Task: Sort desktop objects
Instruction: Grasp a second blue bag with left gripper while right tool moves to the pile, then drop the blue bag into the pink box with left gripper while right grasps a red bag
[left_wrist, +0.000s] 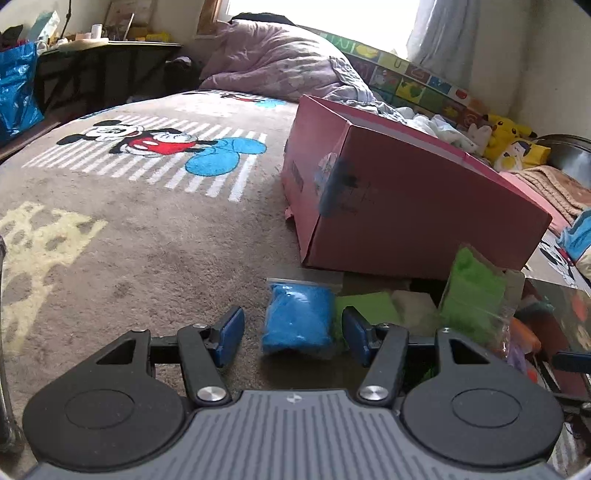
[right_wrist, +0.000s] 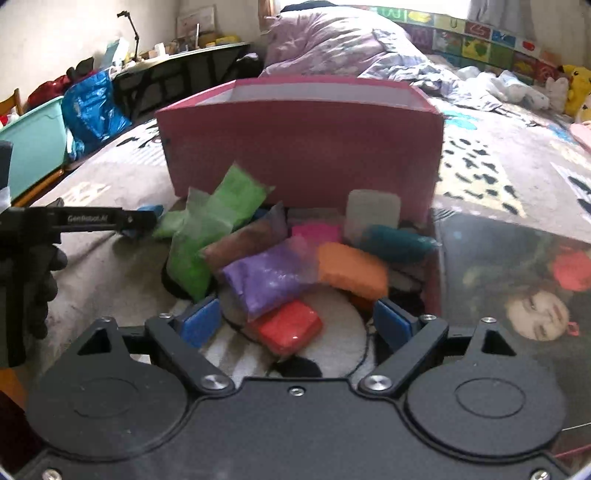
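Note:
Several small bags of coloured clay lie in a pile on the carpet in front of a pink cardboard box (right_wrist: 303, 136). In the left wrist view my left gripper (left_wrist: 293, 334) is open, with a blue bag (left_wrist: 297, 319) lying between its blue pads. The pink box (left_wrist: 406, 206) stands behind it. In the right wrist view my right gripper (right_wrist: 295, 325) is open just above a red bag (right_wrist: 288, 326). Purple (right_wrist: 269, 275), orange (right_wrist: 351, 271) and green (right_wrist: 218, 218) bags lie behind it. The left gripper (right_wrist: 144, 221) reaches in from the left edge.
A glossy printed sheet (right_wrist: 517, 288) lies right of the pile. A Mickey Mouse carpet (left_wrist: 147, 192) spreads to the left. A rumpled duvet (left_wrist: 280, 62) and plush toys (left_wrist: 513, 140) lie behind the box. A teal tub (right_wrist: 33, 144) and blue bag (right_wrist: 92, 107) stand far left.

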